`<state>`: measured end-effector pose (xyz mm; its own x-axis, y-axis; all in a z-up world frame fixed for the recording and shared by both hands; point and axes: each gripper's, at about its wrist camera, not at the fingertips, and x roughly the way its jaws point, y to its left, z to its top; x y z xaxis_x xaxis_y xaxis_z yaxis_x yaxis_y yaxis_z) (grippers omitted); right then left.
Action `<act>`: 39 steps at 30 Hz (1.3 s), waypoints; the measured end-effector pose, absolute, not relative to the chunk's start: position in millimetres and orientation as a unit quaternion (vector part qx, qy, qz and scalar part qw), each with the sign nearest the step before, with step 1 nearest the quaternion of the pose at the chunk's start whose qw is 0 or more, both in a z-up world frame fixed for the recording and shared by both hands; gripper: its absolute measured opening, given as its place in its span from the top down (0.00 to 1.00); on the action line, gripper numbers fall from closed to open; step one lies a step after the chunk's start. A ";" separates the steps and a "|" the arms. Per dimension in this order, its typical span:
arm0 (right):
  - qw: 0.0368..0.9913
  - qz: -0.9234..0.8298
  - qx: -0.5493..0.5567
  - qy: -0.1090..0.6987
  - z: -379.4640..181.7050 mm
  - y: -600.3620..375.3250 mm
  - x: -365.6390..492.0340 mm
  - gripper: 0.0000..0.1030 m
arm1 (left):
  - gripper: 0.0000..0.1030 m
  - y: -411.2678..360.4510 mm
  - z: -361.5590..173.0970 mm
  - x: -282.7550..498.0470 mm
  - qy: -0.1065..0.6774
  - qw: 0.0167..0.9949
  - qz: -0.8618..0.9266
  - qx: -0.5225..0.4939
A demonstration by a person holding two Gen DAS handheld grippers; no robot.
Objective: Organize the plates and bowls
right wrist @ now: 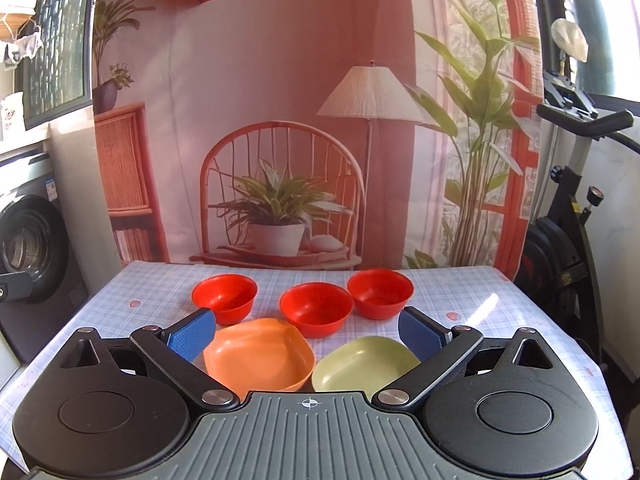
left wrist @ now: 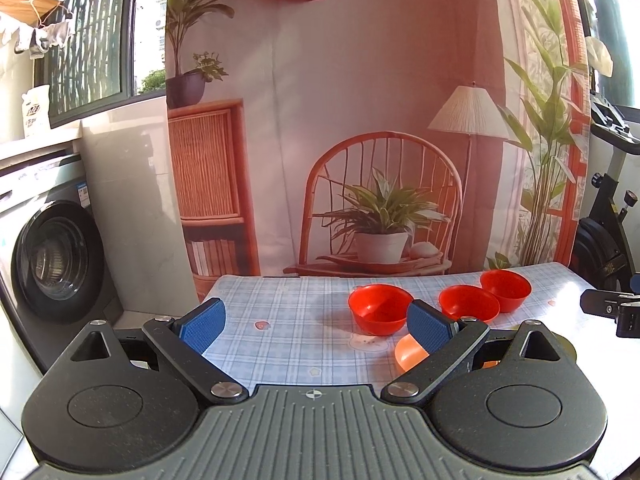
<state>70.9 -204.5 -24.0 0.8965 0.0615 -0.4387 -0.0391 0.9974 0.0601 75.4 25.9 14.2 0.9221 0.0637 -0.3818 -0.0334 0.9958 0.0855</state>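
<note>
Three red bowls stand in a row on the checked tablecloth: left bowl (right wrist: 225,298), middle bowl (right wrist: 316,309), right bowl (right wrist: 380,293). An orange plate (right wrist: 258,356) and a pale green plate (right wrist: 360,366) lie side by side nearer to me. My right gripper (right wrist: 306,336) is open and empty, held above the two plates. My left gripper (left wrist: 316,326) is open and empty over the table's left part; the red bowls (left wrist: 378,308) sit ahead of its right finger, and the orange plate (left wrist: 408,354) is partly hidden behind that finger.
A printed backdrop hangs behind the table (right wrist: 460,300). A washing machine (left wrist: 52,256) stands at the left of the table. An exercise bike (right wrist: 568,220) stands at the right. The right gripper's body (left wrist: 616,308) shows at the left wrist view's right edge.
</note>
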 end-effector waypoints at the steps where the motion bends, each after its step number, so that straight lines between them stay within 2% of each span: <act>1: 0.974 0.030 0.021 0.224 -25.0 -200.5 81.4 0.10 | 0.04 26.4 15.1 83.7 0.194 0.980 0.025 0.038; 3: 0.973 0.038 0.017 0.227 -30.2 -194.2 97.6 0.15 | 0.06 26.3 12.9 94.7 0.196 0.980 0.021 0.039; 7: 0.967 0.053 0.009 0.249 -52.8 -181.4 121.0 0.27 | 0.21 28.7 -9.4 120.8 0.245 0.969 0.001 0.025; 12: 0.950 0.082 0.016 0.300 -96.6 -169.3 133.4 0.43 | 0.32 27.3 -63.3 135.9 0.320 0.947 -0.011 0.035; 15: 0.941 0.091 0.014 0.326 -119.1 -165.2 133.8 0.49 | 0.35 28.8 -93.8 138.6 0.355 0.934 -0.016 0.044; 19: 0.926 0.104 0.022 0.363 -145.2 -162.6 129.5 0.53 | 0.41 32.2 -123.4 142.2 0.397 0.917 -0.025 0.029; 29: 0.889 0.130 0.040 0.437 -183.9 -149.8 115.6 0.59 | 0.44 26.1 -149.7 142.9 0.442 0.896 -0.026 0.018; 39: 0.874 0.132 0.051 0.465 -192.9 -152.1 112.2 0.72 | 0.77 13.1 -158.8 133.2 0.452 0.890 -0.052 0.017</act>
<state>112.2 -152.1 -192.9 0.5325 0.2787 -0.7992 -0.1834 0.9598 0.2125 133.2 13.1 -158.8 0.5861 -0.0771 -0.8066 0.1078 0.9940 -0.0167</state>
